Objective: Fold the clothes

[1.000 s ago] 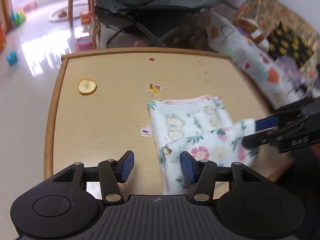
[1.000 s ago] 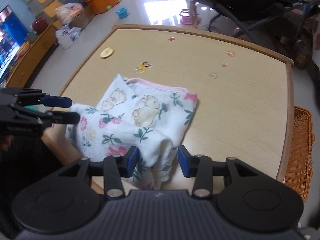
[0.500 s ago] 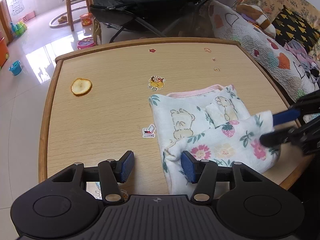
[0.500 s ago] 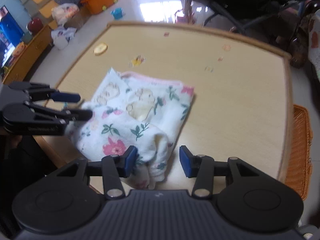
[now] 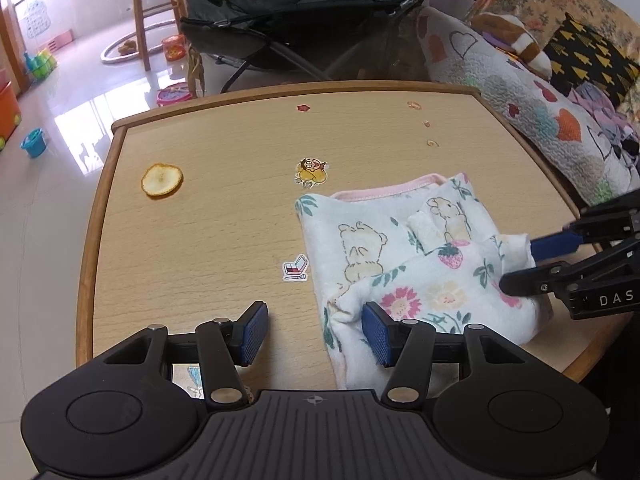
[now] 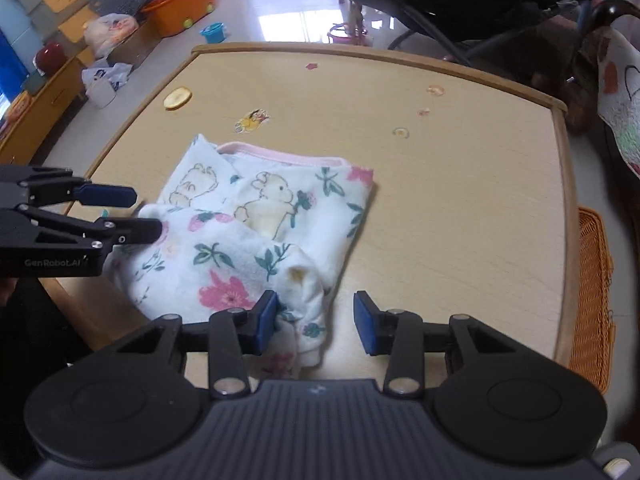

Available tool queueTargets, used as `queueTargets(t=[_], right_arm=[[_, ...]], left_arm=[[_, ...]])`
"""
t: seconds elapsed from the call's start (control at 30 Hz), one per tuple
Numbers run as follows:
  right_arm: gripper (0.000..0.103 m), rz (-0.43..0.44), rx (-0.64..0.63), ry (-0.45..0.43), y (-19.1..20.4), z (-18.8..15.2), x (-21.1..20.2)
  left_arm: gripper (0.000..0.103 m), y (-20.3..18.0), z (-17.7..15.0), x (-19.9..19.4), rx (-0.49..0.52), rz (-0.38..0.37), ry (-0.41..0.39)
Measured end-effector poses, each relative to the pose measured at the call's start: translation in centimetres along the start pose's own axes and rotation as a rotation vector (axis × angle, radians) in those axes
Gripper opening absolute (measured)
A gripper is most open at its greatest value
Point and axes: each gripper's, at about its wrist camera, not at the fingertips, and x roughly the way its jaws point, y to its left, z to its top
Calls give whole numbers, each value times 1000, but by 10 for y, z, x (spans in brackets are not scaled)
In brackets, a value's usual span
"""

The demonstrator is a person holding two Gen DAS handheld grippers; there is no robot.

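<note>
A white floral cloth with bear prints (image 5: 400,256) (image 6: 272,216) lies folded on the wooden table (image 5: 220,220) (image 6: 460,200), its near flap doubled back over the rest. My left gripper (image 5: 316,332) (image 6: 144,214) is open; the flap's left corner sits between its fingers, against the right pad (image 5: 376,334). My right gripper (image 6: 316,322) (image 5: 518,266) has its jaws closing around the flap's right corner. That corner touches only the left pad (image 6: 266,320); a gap remains on the other side.
A round orange slice-like disc (image 5: 162,180) and several small stickers (image 5: 312,172) lie on the table. Beyond it stand a dark folding chair (image 5: 300,20) and a quilt-covered sofa (image 5: 540,100). An orange wicker basket (image 6: 592,300) sits beside the table; toys litter the floor.
Both grippers have sunk slightly towards the table, and the doubled-back flap has settled lower onto the cloth. The right gripper's jaws stand a little narrower.
</note>
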Motion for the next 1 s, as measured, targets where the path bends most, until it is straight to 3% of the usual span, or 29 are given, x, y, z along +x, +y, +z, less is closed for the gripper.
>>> queueTargets(t=[0.13,0.3,0.47,0.53,0.7,0.83,1.0], right_arm=[[45,-11,-59,-13,4,0,-5],[46,-19,-197,-85,5,-3,-32],[46,-153,-478,-112,17,-10,-57],[47,-168,-599,-150,28,-17,-68],[52,-13,-897,-238,66,-33,-86],[52,3,-1113,-145,90,-43,-60],[52,-81,-1208,-85,92,-43,-29]], left_arm=[[65,1,3,3,-2,19,19],[65,1,4,3,-10,19,22],[65,2,5,4,-18,15,27],[65,1,6,5,-14,15,31],[66,1,8,5,-21,13,43],[66,2,9,5,-32,12,52],[66,3,8,5,-30,4,56]])
